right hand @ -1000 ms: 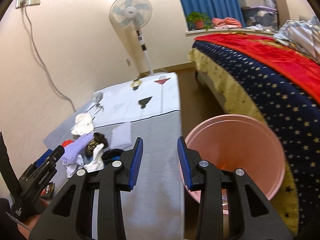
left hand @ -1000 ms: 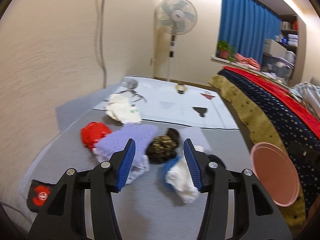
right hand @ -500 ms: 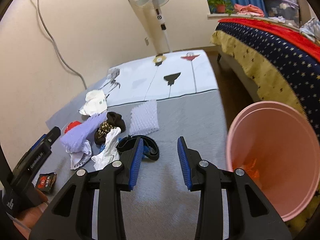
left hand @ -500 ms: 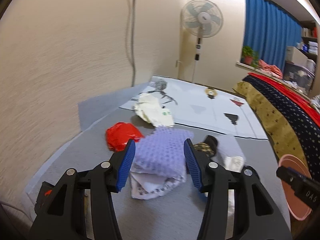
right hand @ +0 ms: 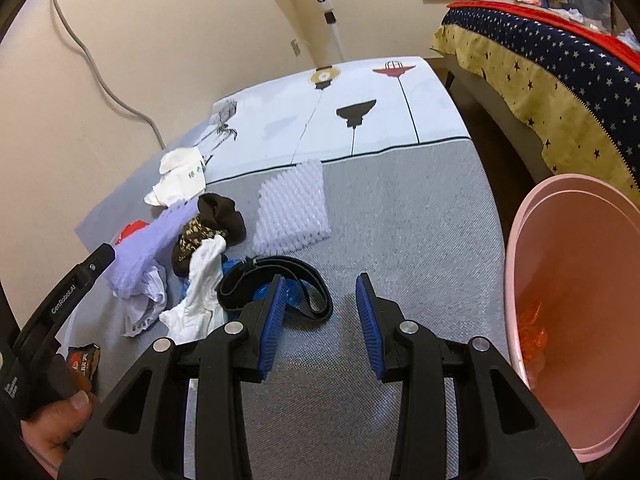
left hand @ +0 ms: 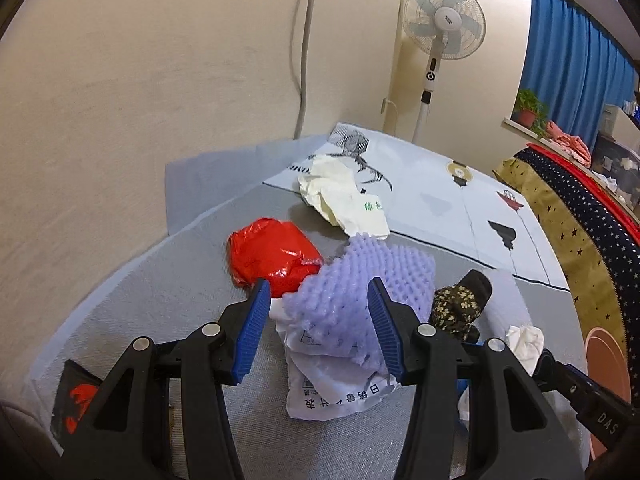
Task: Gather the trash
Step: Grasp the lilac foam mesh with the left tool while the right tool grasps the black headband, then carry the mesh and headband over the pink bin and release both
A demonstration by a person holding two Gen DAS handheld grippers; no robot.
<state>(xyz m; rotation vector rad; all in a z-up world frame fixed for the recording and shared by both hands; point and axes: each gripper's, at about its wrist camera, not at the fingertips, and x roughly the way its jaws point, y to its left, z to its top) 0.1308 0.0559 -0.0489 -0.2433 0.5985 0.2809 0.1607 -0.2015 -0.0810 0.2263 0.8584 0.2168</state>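
My left gripper [left hand: 316, 312] is open, its jaws on either side of a purple foam sheet [left hand: 360, 292] that lies over crumpled printed paper [left hand: 336, 384]. A red plastic wrapper [left hand: 272, 256] lies just left of the foam and a cream bag [left hand: 340, 200] behind. My right gripper [right hand: 322, 308] is open and empty above the grey mat, near a black strap [right hand: 280, 280] over blue plastic. The pink bin [right hand: 580, 320] stands to its right with orange wrapping inside. The foam [right hand: 144, 248] also shows at the left of the right wrist view.
A white foam sheet [right hand: 292, 208], a dark patterned cloth [right hand: 208, 224], white crumpled paper [right hand: 200, 292] and a small dark packet [right hand: 82, 362] lie on the mat. A standing fan [left hand: 440, 28] is by the wall. A bed [right hand: 560, 80] with a starred cover runs along the right.
My left gripper has swung left and moved closer to the purple foam, which now sits between its jaws. My right gripper has turned left from the bin toward the trash pile.
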